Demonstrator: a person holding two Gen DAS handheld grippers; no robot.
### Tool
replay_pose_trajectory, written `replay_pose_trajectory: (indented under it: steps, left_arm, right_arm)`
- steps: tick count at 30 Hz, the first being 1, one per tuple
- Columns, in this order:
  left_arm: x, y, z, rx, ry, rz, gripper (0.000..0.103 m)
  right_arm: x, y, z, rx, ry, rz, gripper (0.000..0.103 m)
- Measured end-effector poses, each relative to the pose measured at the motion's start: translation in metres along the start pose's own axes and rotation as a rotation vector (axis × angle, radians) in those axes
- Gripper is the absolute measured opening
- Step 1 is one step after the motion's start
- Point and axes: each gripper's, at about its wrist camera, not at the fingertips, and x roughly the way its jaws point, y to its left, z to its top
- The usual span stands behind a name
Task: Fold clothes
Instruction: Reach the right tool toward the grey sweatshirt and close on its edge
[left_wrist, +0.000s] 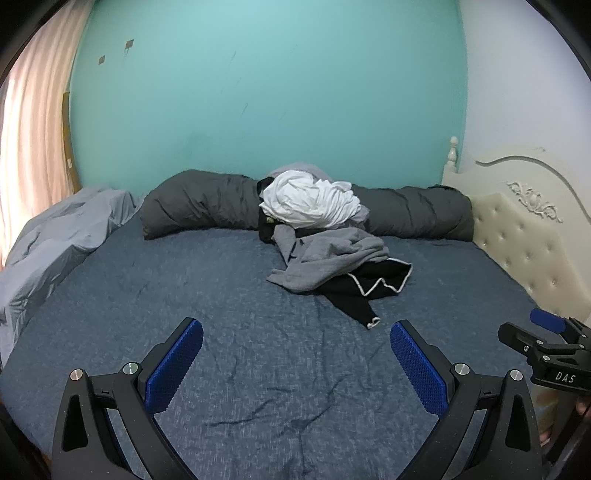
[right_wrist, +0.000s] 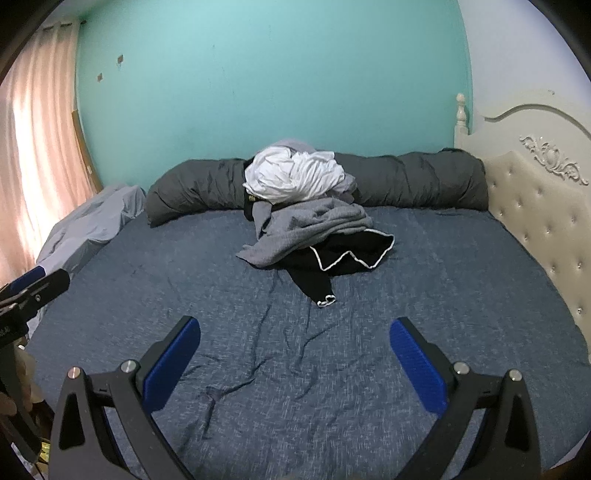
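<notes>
Left gripper and right gripper, each held low over the near edge of the bed, blue-padded fingers spread wide with nothing between them; both point toward the far edge, side by side.

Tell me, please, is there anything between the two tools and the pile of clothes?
Nothing visible. Only bare blue bedsheet lies between the open left tool, the open right tool and the pile of clothes.
</notes>
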Motion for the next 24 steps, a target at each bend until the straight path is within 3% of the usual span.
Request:
replay_pose_trajectory:
  steps: [6, 15, 24]
  left_arm:
    - [0.069, 0.01, 0.006, -0.006, 0.035, -0.022, 0.103]
    - [0.183, 0.034, 0.007, -0.072, 0.091, -0.041, 0.103]
    - [0.279, 0.055, -0.007, -0.109, 0.146, -0.045, 0.103]
  right_arm:
    - [0.073, -0.006, 0.011, -0.009, 0.043, 0.029, 0.103]
    - [0.192, -0.014, 0.032, -0.04, 0.139, -0.018, 0.103]
    - [0.29, -0.023, 0.047, -0.035, 0.157, -0.051, 0.103]
